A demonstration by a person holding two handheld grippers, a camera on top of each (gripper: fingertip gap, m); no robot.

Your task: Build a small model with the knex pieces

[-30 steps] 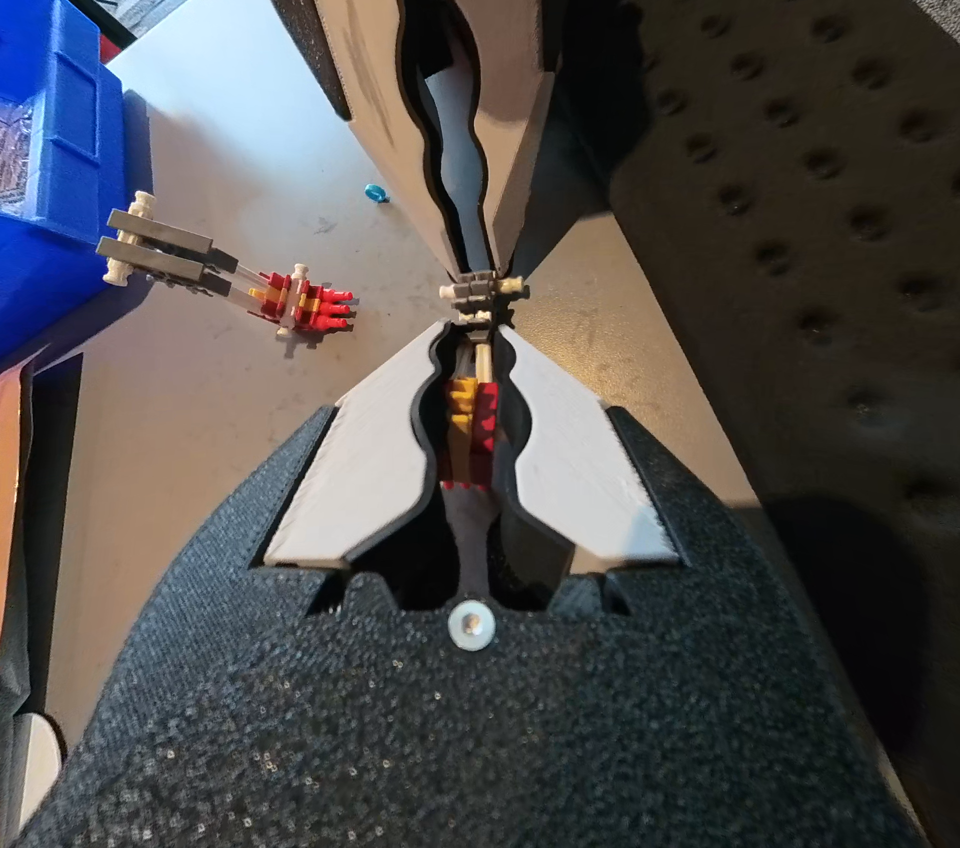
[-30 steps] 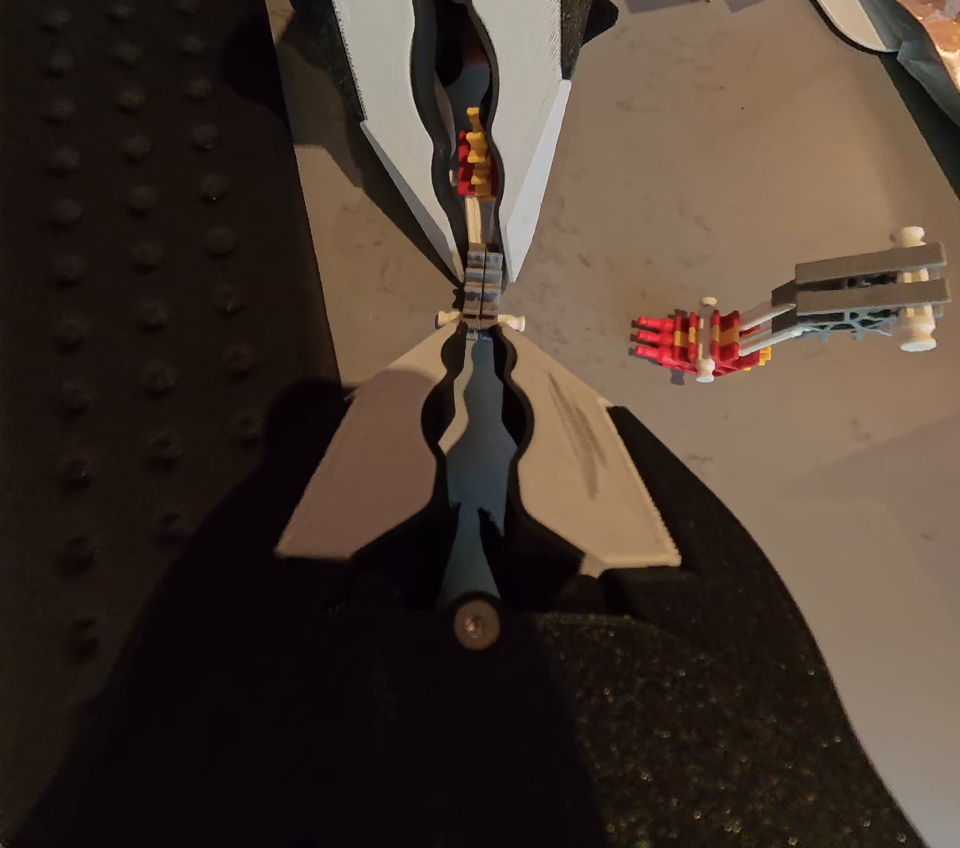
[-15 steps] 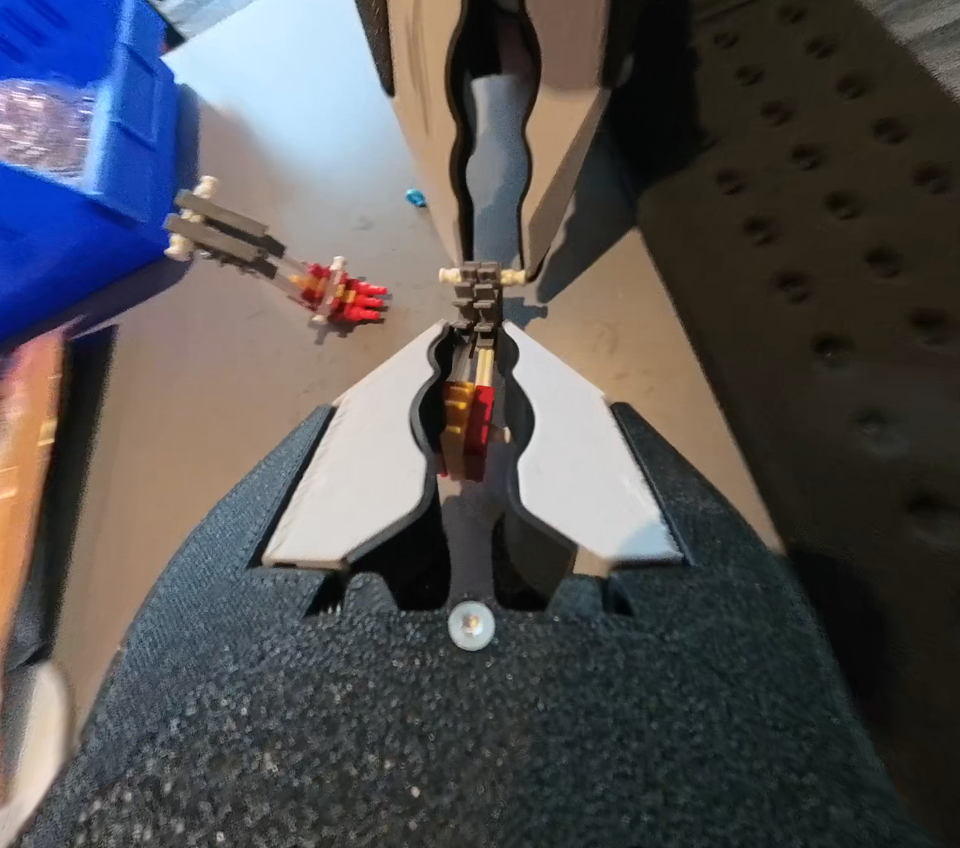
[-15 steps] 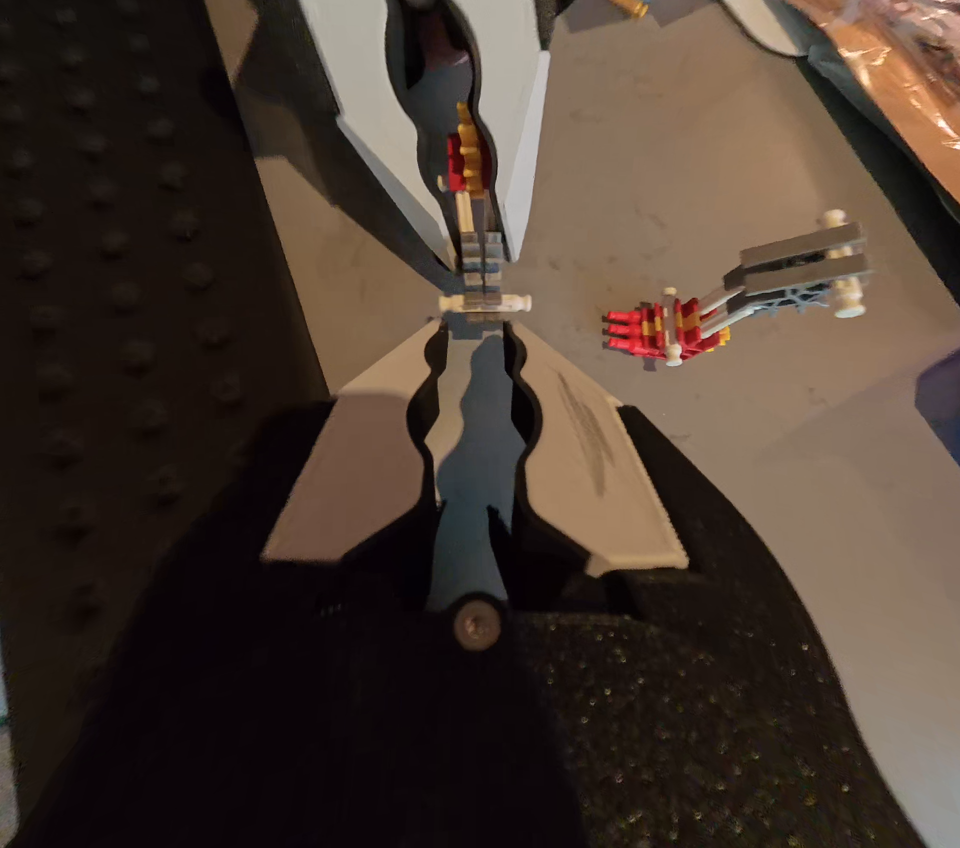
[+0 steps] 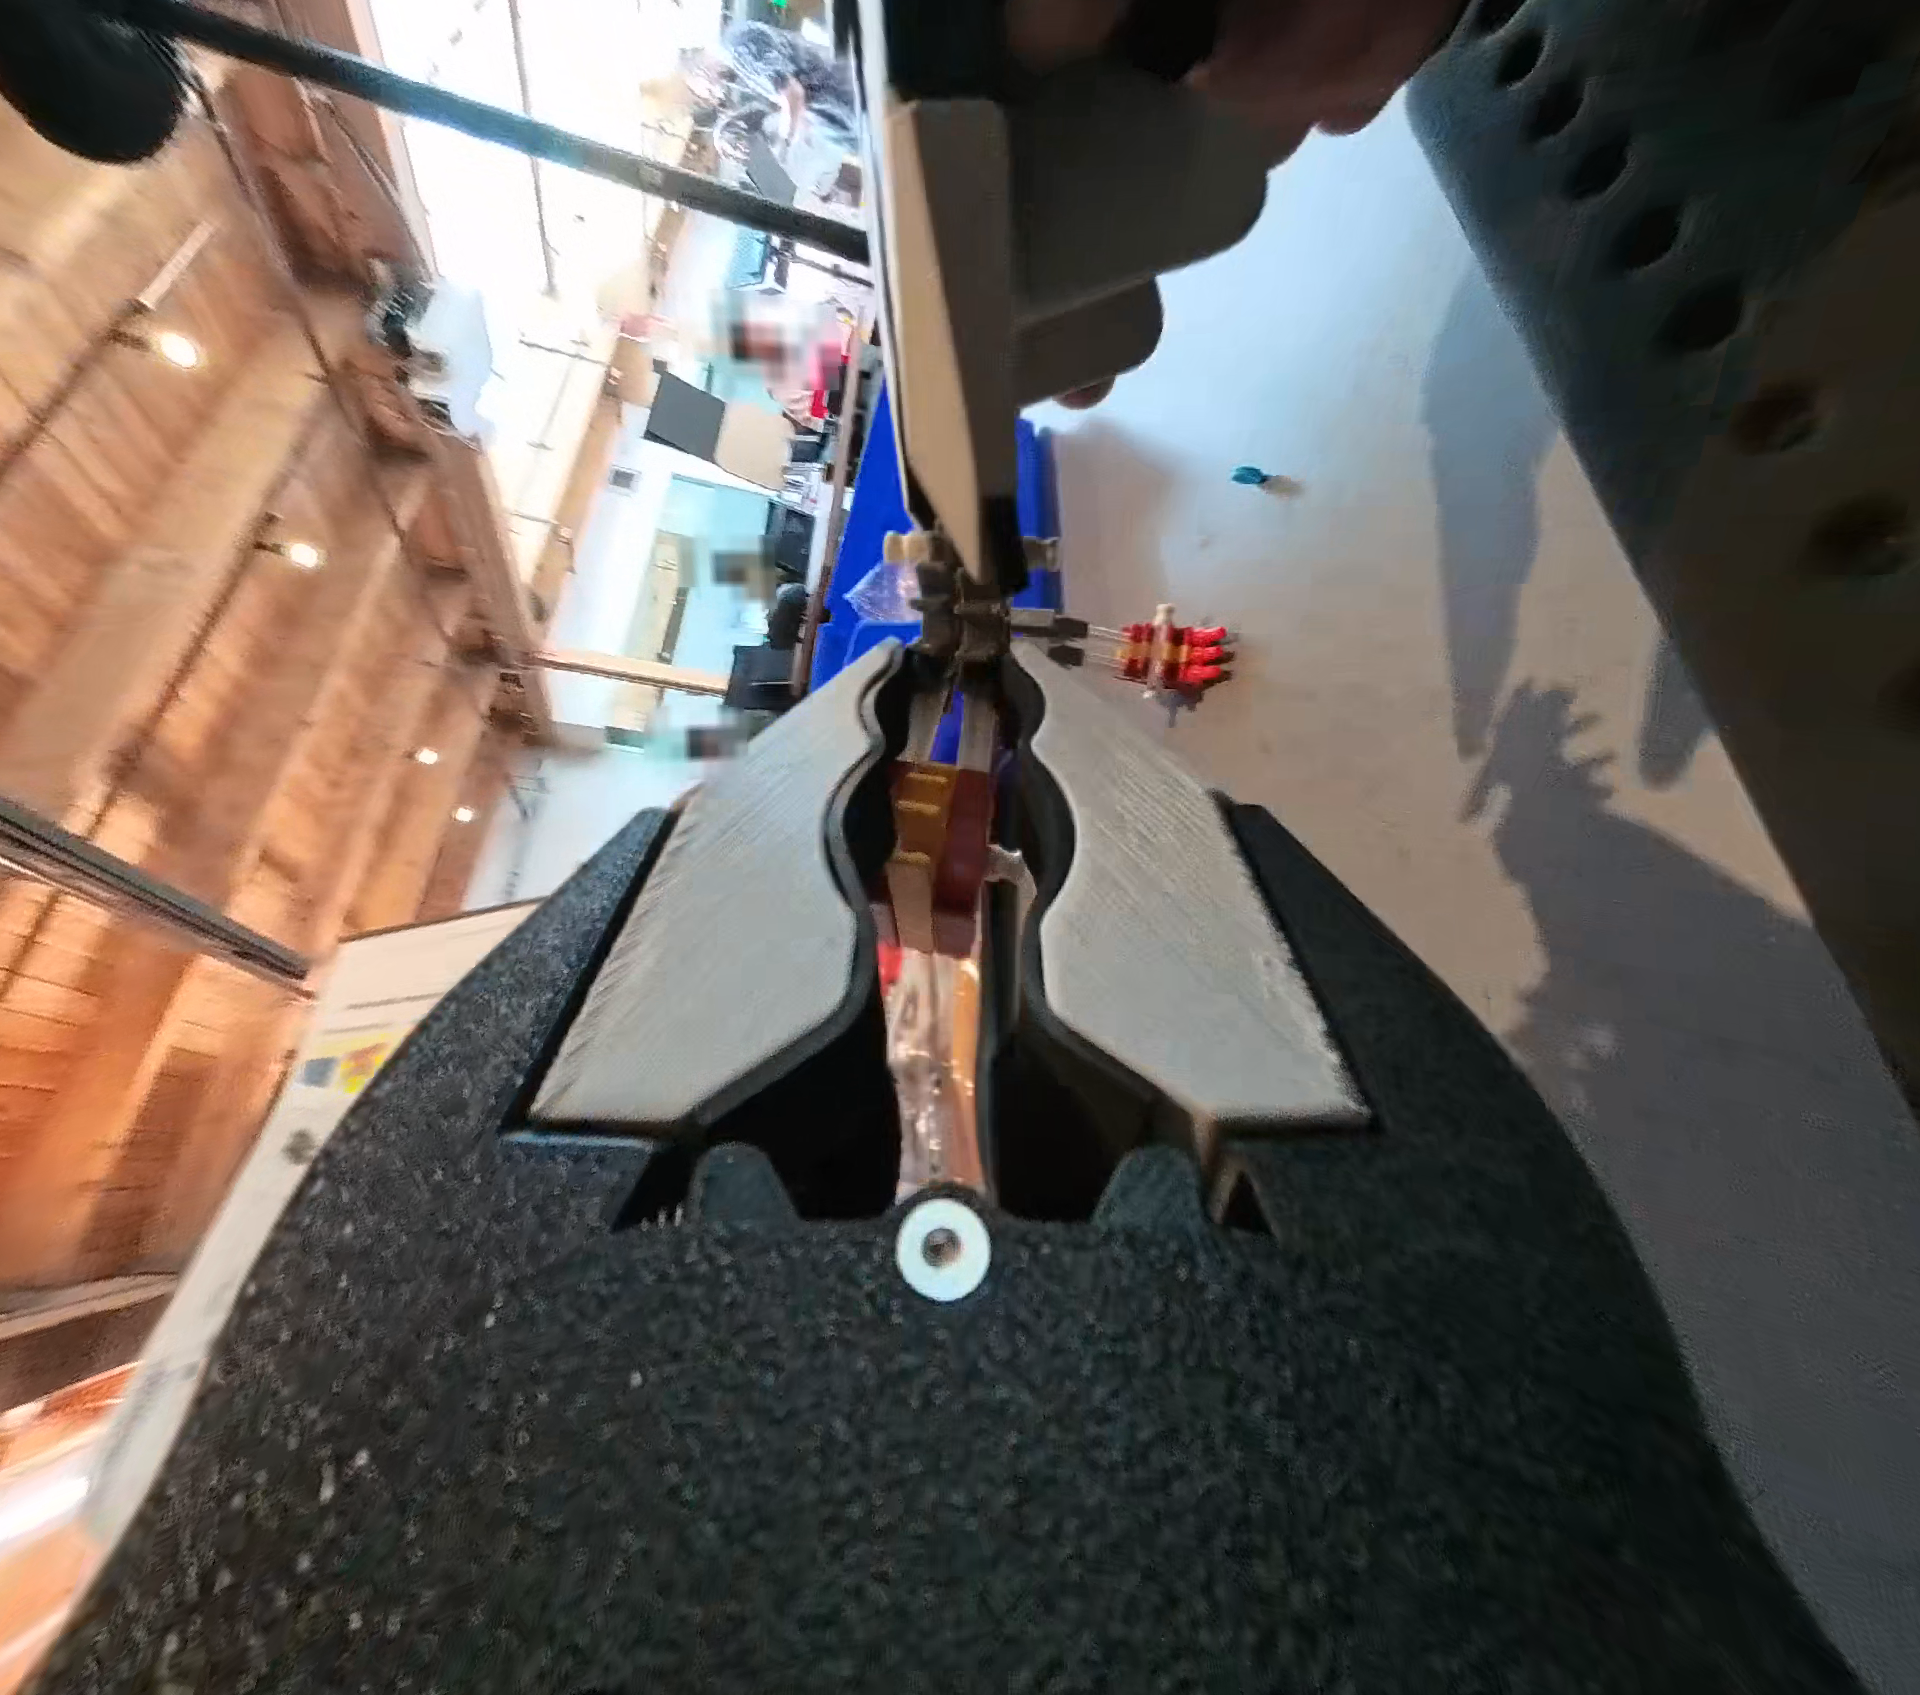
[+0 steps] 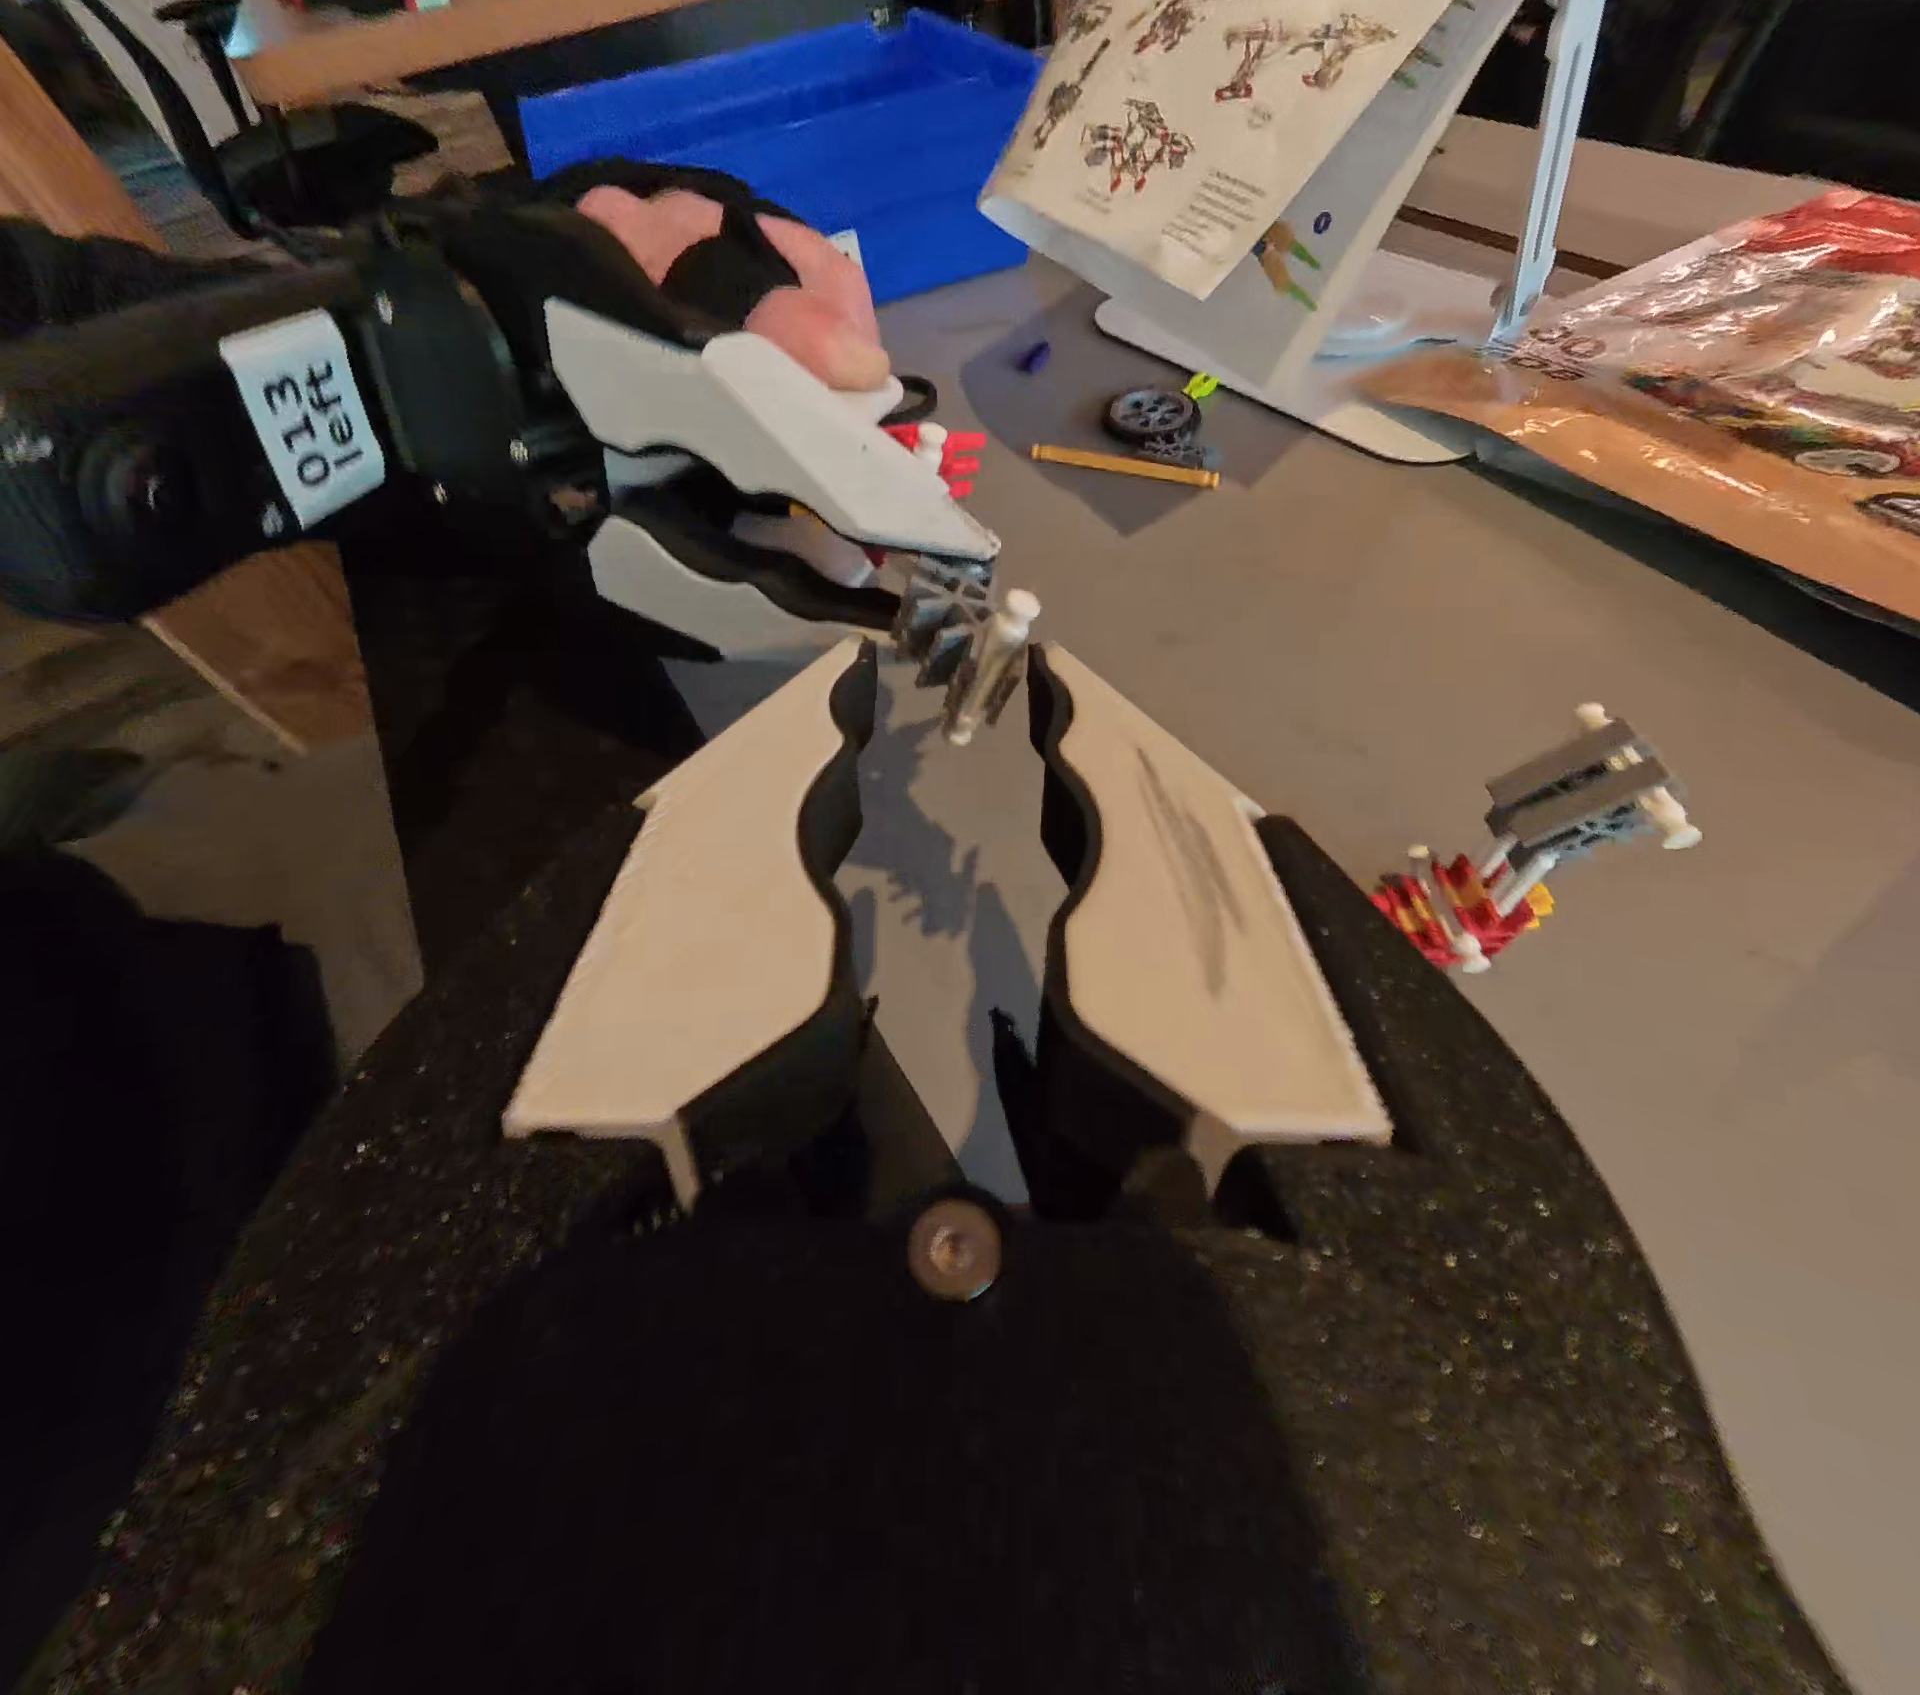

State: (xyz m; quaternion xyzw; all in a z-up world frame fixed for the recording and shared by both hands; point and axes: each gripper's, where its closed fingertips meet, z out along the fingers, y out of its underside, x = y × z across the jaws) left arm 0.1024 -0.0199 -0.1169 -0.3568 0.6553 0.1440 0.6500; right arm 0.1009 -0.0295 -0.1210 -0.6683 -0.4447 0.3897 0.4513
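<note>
So, going left to right in the right wrist view: the left gripper [image 6: 935, 580] is reached in from the left edge, lying nearly level and rolled onto its side so one finger sits over the other. It's gripped by a hand [image 6: 769, 284] in a black fingerless glove, thumb laid along the upper finger. Its claw is clamped on a small brick assembly [image 6: 961, 643]: red and yellow pieces are tucked back between the fingers, while the grey lattice end and a white pin stick out past the tips. Same thing in the left wrist view, where the held brick assembly [image 5: 940, 824] is pinched between the closed fingers and the camera is tilted hard, so the room looks sideways.

The right gripper [image 6: 948, 669] is pointed forward and slightly down, tips right at that white pin. Its fingers are apart, and the pin sits in the gap; whether it's actually touched can't be told.

Further right, a second assembly [image 6: 1527, 845] of the same kind is lying on the grey tabletop [image 6: 1403, 606], toward its right edge, well apart from both grippers. Toward the far edge, a blue bin [image 6: 810, 118], a loose wheel [image 6: 1153, 414] with a yellow rod [image 6: 1122, 465] just beside it, an instruction sheet [image 6: 1278, 14] propped on a white stand, and a plastic bag [image 6: 1714, 357] at the far right corner can be seen.
</note>
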